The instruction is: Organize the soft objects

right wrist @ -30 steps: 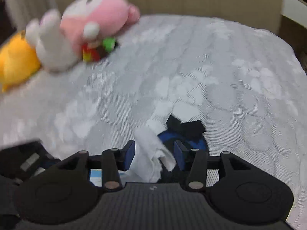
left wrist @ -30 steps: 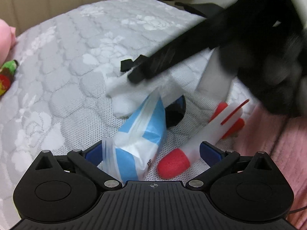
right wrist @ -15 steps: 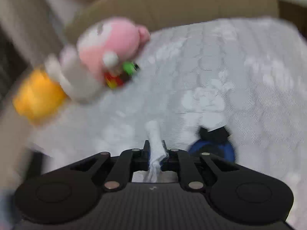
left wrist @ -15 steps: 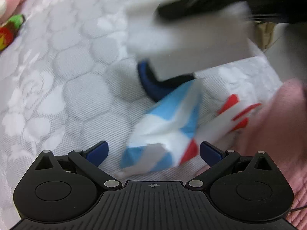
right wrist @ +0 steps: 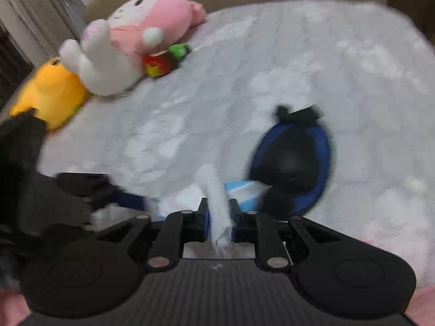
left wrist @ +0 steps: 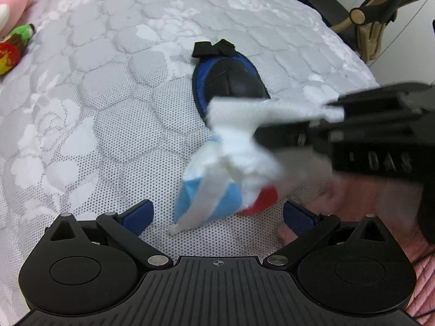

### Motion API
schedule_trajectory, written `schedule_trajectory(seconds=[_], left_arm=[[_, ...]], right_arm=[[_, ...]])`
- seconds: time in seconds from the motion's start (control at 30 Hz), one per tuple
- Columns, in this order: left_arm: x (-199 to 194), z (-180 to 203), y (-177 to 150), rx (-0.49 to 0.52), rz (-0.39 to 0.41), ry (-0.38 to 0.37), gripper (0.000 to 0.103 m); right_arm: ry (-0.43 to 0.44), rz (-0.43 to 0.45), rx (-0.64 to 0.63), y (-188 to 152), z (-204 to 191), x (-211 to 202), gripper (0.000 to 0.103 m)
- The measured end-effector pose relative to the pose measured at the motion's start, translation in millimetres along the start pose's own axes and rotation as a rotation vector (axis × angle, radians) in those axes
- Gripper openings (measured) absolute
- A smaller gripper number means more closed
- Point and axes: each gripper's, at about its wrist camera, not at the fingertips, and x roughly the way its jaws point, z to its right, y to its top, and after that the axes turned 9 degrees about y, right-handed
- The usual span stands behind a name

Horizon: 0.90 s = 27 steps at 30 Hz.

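Left wrist view
Left tool (left wrist: 216, 213): wide open, holding nothing. It hangs over a blue and white packet (left wrist: 206, 203) that lies on the bed (left wrist: 108, 81).
Right tool (left wrist: 320, 114): comes in from the right, pinching a white cloth (left wrist: 244, 141) that hangs down over the packet.
Still lying loose: a blue and black pouch (left wrist: 229, 81) behind the cloth, and a red and white soft toy (left wrist: 261, 199) just beside the packet.
Hard to see: the cloth and the right tool are blurry. The red toy is mostly hidden under the cloth.

Right wrist view
Right tool (right wrist: 219, 216): almost shut on the white cloth (right wrist: 217, 203), but its jaws are opening a little, with the cloth between them.
Done, I think: a pink plush (right wrist: 152, 27), a white plush (right wrist: 98, 68), a yellow plush (right wrist: 49, 92) and a small red and green toy (right wrist: 163, 61) sit together at the far side of the bed.
Left to do, I think: the cloth, the packet (right wrist: 242, 190) and the pouch (right wrist: 296, 163) need a place.
Hard to see: the picture is blurry. The dark shape at the left edge is too smeared to tell what it is.
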Motion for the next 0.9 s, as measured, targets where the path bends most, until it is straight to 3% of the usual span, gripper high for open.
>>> schedule_trajectory(seconds=[0.13,0.37,0.5,0.53,0.6,0.7,0.8,0.9], left_arm=[[2,-1,-3,0.0,-0.004,0.004,0.103],[9,-1,1,-0.02,0.035,0.04,0.103],[17,16,9,0.087,0.099,0.121,0.103],[18,17,11,0.09,0.1,0.104,0.103],[20,14,16,0.063,0.062,0.013,0.103],[21,6,15,0.034,-0.005,-0.139,0.103],[18,3,13,0.09,-0.023,-0.191,0.103],[23,2,13,0.114,-0.044,-0.186,0.103]], right_arm=[[-0.033,0.023,0.062,5,22,-7,0.019],[0.124,0.113,0.277,10,64,-7,0.021],[0.178,0.156,0.318,9,74,-15,0.021],[0.177,0.158,0.309,8,73,-17,0.021],[0.161,0.122,0.291,6,69,-19,0.021],[0.179,-0.008,0.284,2,63,-11,0.021],[0.166,-0.125,0.244,2,53,4,0.021],[0.173,-0.185,0.24,7,44,22,0.022]])
